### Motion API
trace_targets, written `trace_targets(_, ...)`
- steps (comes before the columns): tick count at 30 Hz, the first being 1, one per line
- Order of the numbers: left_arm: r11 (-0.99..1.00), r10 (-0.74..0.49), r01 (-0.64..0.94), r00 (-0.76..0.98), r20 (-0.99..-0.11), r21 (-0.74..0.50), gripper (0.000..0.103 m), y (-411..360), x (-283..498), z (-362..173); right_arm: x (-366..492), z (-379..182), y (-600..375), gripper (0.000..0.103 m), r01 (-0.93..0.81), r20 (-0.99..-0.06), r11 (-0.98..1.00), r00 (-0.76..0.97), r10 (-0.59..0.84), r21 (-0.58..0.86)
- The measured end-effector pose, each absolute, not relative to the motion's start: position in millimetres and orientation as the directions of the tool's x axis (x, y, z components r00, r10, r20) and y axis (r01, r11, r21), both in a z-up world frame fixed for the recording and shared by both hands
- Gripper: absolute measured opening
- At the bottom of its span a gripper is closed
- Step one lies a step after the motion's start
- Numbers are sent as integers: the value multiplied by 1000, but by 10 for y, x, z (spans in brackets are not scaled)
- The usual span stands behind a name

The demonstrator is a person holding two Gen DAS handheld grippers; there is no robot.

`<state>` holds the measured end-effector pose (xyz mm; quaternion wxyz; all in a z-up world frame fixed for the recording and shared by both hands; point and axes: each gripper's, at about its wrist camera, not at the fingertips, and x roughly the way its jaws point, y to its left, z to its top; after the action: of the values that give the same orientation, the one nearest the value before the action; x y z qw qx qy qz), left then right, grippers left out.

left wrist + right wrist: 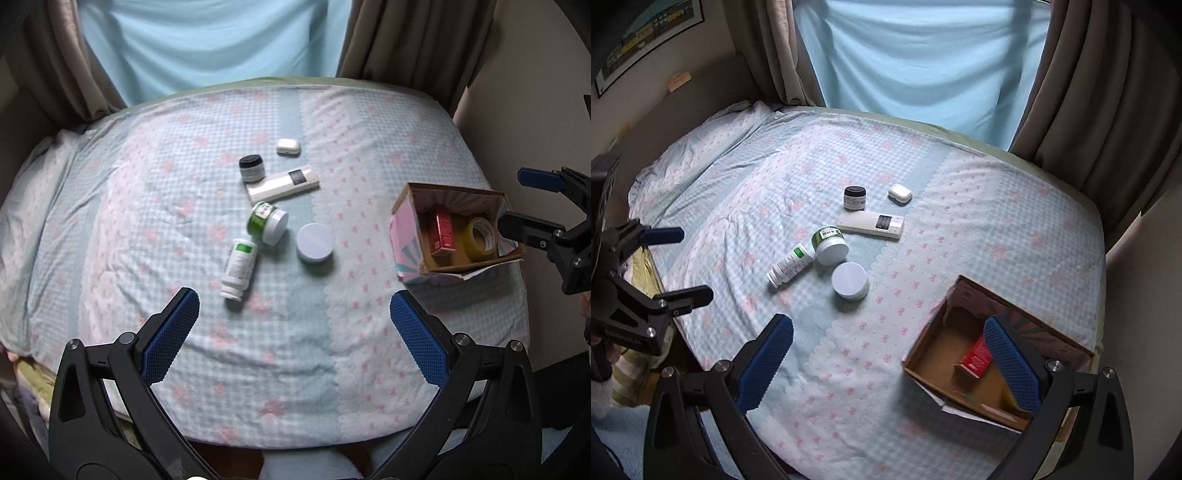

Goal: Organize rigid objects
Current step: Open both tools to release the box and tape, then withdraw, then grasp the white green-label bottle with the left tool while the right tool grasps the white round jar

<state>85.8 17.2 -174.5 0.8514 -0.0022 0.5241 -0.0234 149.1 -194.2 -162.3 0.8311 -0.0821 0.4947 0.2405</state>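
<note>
My left gripper (293, 328), jaws spread and empty, sits nearest the white bottle (239, 267), which lies just ahead, slightly left, long axis running almost straight away.

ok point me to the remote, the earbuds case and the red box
remote (282, 186): left wrist view, middle of its white body
earbuds case (900, 193): right wrist view, top of its white lid
red box (443, 232): left wrist view, its red side face, inside the cardboard box (410, 206)
</note>
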Motion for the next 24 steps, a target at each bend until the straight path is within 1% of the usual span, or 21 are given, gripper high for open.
trace_targets(5,998,-57,5,429,-902,-61,103,728,855,-1838,1519,-1768,-1477,103,-369,-866,915,388,314,166)
trace_targets(11,996,-86,38,390,-917,-77,103,1183,1002,-2080,1589,-1964,-1047,103,-240,-887,953,376,269,187)
trace_targets(14,991,-129,65,351,-927,-113,103,1313,1169,-2295,1635,-2103,-915,103,-169,-902,969,365,229,178)
trace_targets(18,985,-157,111,293,-943,-130,103,1413,1421,-2609,1718,-2287,-814,103,-82,-921,982,340,190,172)
trace_targets(24,978,-189,132,216,-958,-163,103,1434,1749,-3080,1921,-2634,-730,103,-21,-950,990,280,139,138)
